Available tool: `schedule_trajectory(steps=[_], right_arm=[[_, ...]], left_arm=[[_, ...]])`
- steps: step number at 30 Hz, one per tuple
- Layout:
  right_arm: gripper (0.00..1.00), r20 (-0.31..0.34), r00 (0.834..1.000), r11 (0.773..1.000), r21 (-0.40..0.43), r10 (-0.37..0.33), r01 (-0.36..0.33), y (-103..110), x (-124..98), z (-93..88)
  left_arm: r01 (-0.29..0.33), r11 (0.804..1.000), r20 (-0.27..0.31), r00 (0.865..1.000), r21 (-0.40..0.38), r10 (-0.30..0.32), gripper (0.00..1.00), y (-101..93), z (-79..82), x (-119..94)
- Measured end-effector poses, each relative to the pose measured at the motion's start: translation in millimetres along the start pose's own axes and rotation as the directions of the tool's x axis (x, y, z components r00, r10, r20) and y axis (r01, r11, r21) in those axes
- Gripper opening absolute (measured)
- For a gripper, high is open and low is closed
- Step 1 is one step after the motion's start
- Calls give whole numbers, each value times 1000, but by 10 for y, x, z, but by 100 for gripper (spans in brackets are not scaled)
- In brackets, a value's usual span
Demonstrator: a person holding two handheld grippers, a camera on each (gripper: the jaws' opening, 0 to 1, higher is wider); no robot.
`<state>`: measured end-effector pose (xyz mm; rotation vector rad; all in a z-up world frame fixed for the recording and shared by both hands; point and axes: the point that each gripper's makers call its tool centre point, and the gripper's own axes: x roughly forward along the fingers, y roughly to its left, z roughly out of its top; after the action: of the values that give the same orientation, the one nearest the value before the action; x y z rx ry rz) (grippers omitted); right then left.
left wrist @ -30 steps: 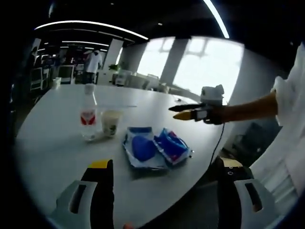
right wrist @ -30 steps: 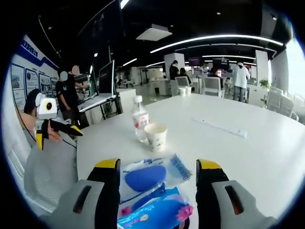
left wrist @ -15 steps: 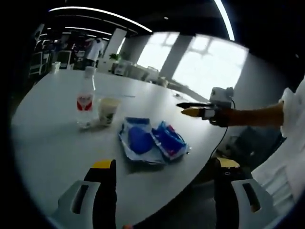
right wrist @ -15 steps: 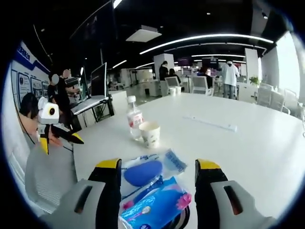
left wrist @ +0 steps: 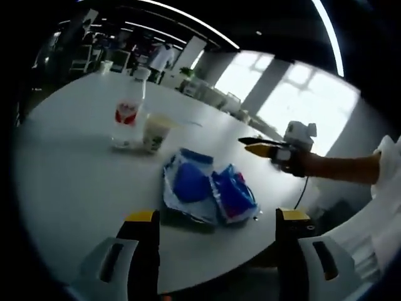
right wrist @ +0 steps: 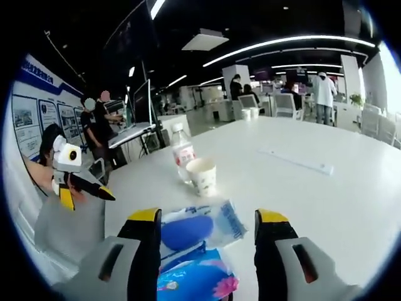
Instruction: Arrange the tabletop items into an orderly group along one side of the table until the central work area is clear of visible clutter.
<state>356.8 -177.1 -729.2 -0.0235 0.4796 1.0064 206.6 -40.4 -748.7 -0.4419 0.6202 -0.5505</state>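
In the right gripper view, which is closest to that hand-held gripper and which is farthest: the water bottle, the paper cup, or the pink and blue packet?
1. The pink and blue packet, low down between the right hand-held gripper jaws.
2. The paper cup, farther up the white table, past the clear packet.
3. The water bottle, just behind the cup on its left.

Large white worktop [right wrist: 326, 200], rounded edge, open-plan office behind. Bright windows [left wrist: 301, 103] upper right of the left gripper view, grey pillars [left wrist: 266, 78] between panes. Dark ceiling with long curved light strips [right wrist: 282, 42] across top of the right gripper view, square ceiling vent [right wrist: 203, 39] upper centre. Wall posters [right wrist: 28, 116] with blue trim at far left. Dark monitor [right wrist: 139, 100] on a side desk [right wrist: 135, 132] left of centre. White chairs [right wrist: 285, 103] and desks in the distance, people standing among them.
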Motion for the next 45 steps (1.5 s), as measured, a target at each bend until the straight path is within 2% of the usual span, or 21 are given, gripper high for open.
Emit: schedule_trajectory(steps=[4,7,10,14,20,24,27,32,38,45], right_arm=[[54,-11,999,999,20,31,-30,-85,61,-49],[52,-23,999,998,27,49,-48,-209,135,-111],[52,-37,997,997,35,73,-71,-234,200,-147],[52,-62,993,993,69,105,-100,-280,301,-207],[50,-73,990,988,106,123,-115,-378,434,-237],[48,-85,988,985,128,130,-118,-435,497,-258],[47,-99,986,981,151,135,-119,-481,565,-301],[44,-136,979,977,171,152,-128,-457,676,-400],[40,-187,964,973,166,190,-159,-372,750,-539],[33,-206,960,970,193,190,-150,-400,760,-600]], left_arm=[[-44,998,-34,999,-46,43,70,-28,-126,114],[-82,996,-39,996,-47,80,72,-19,-155,181],[-111,987,-41,993,-113,107,71,13,-172,241],[-145,979,-47,989,-145,140,71,53,-202,307],[-165,967,-70,986,-193,154,69,66,-227,415],[-198,951,-53,980,-239,191,68,137,-183,459],[-192,944,-49,981,-267,186,64,134,-172,506],[-225,934,-78,974,-276,212,63,190,-238,557],[-241,911,-96,970,-334,221,55,254,-308,609],[-267,882,-107,964,-388,244,46,338,-337,671]])
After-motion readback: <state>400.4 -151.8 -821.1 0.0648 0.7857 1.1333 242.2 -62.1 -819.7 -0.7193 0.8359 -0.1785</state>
